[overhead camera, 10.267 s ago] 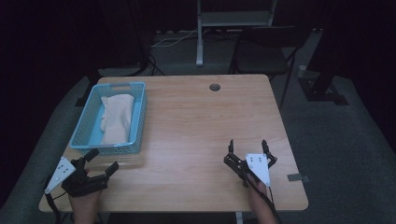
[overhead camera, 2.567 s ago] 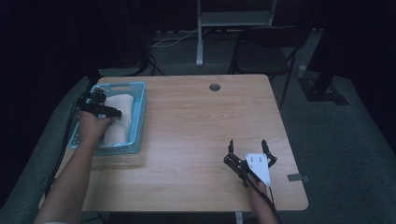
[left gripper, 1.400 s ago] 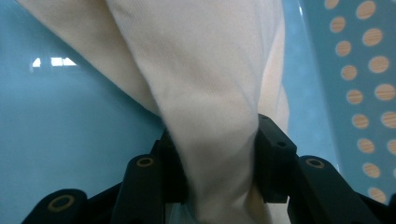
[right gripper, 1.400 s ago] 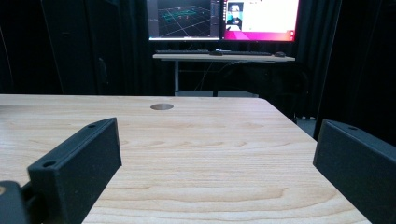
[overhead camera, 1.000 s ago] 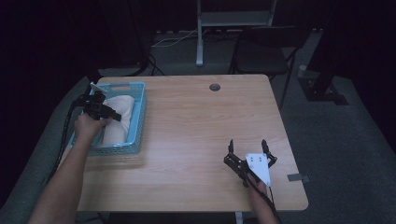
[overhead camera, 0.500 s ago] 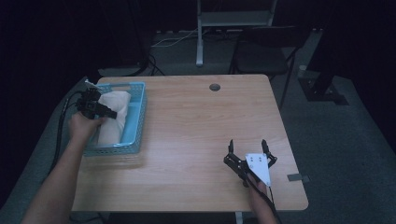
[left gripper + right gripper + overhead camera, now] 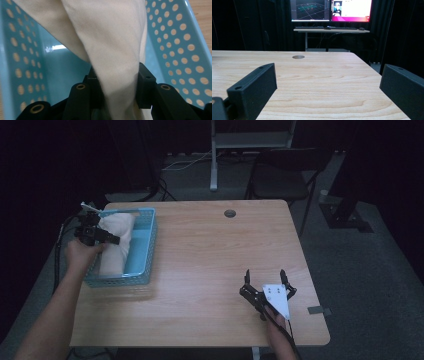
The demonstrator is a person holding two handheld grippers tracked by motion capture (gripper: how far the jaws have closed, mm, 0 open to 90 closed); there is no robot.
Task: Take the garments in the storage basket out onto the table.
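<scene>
Lifting since the earlier frame, the left gripper [image 7: 114,239] is raising a pinched fold of cream cloth [image 7: 110,50] from the blue basket [image 7: 145,255], likely starting its removal; the right gripper [image 7: 265,282] is resting open on the table [image 7: 210,250].

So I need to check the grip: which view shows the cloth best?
The left gripper view: the cream cloth is pinched between the left tongs. The high view shows it small in the blue basket. The right gripper view faces bare table.
</scene>
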